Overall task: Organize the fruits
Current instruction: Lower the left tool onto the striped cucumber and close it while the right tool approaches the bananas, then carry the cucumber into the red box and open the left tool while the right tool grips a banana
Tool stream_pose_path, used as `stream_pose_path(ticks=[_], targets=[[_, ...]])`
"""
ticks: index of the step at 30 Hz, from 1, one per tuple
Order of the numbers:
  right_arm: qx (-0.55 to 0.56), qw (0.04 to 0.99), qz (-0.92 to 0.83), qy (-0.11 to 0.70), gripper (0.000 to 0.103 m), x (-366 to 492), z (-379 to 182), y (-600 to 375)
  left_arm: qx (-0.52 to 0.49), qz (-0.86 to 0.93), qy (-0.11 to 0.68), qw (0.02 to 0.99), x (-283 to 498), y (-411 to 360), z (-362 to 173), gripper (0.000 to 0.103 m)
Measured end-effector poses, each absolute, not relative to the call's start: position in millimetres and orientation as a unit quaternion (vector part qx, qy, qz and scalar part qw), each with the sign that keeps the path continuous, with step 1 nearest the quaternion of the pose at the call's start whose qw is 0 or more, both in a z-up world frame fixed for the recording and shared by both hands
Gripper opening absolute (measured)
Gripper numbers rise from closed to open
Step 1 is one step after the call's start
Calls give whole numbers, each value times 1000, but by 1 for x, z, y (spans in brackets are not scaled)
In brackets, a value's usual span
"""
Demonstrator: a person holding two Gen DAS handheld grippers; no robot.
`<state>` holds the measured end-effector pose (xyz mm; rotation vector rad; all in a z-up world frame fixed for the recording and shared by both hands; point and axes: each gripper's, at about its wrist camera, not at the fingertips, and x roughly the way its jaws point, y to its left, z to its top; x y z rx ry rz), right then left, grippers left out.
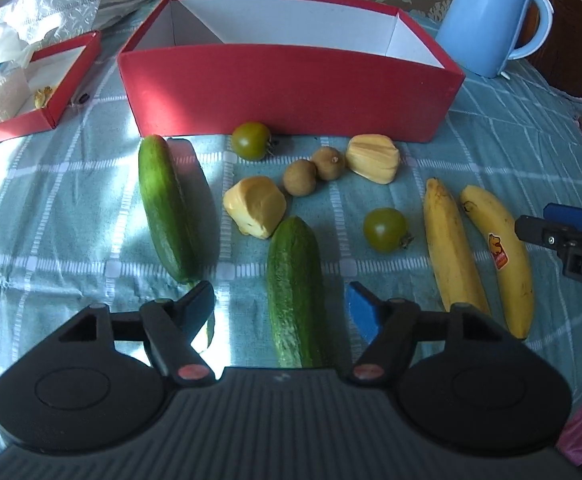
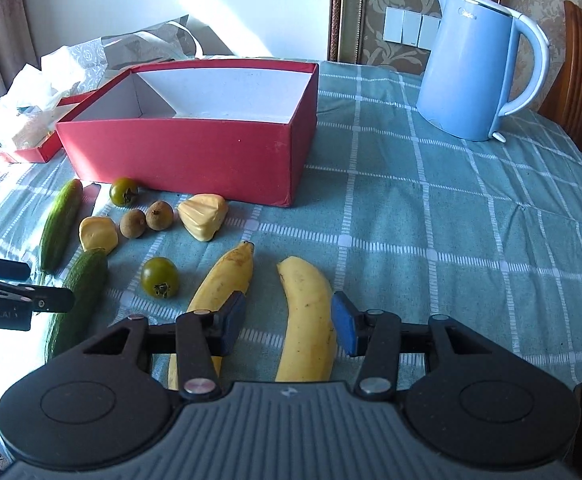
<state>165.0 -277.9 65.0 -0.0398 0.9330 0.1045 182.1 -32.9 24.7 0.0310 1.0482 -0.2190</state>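
2 grippers spread to straddle fruit: left [image 1: 281, 306] over cucumber [image 1: 295, 292], right [image 2: 289, 322] over banana [image 2: 307, 320], box [image 2: 195, 160] at 11 o'clock.

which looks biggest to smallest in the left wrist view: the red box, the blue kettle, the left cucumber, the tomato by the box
1. red box
2. blue kettle, though it stands farther back and is cut off at the frame's top
3. left cucumber
4. tomato by the box, plainly smallest

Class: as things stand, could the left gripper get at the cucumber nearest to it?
Probably yes. The left gripper is open, with the near cucumber lying lengthwise between its fingers, pads not touching it. Nothing covers the cucumber.
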Motion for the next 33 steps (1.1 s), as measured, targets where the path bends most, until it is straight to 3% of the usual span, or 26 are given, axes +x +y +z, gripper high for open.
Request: stream_pose_path(ticks=[1,3,8,25,33], targets=[[-18,892,49,449,47,165,66,-280,15,-112,508,854,185,-37,19,68],[-17,891,51,450,47,165,67,-283,16,-106,534,839,193,-42,6,45],[-24,891,48,450,50,166,67,-288,22,-99,545,832,202,-48,-7,33],[-17,874,41,484,51,176,50,-287,22,-55,571,819,203,-45,3,31],[-10,881,39,472,53,183,67,-286,-9,-86,529,844,223,-26,72,31]])
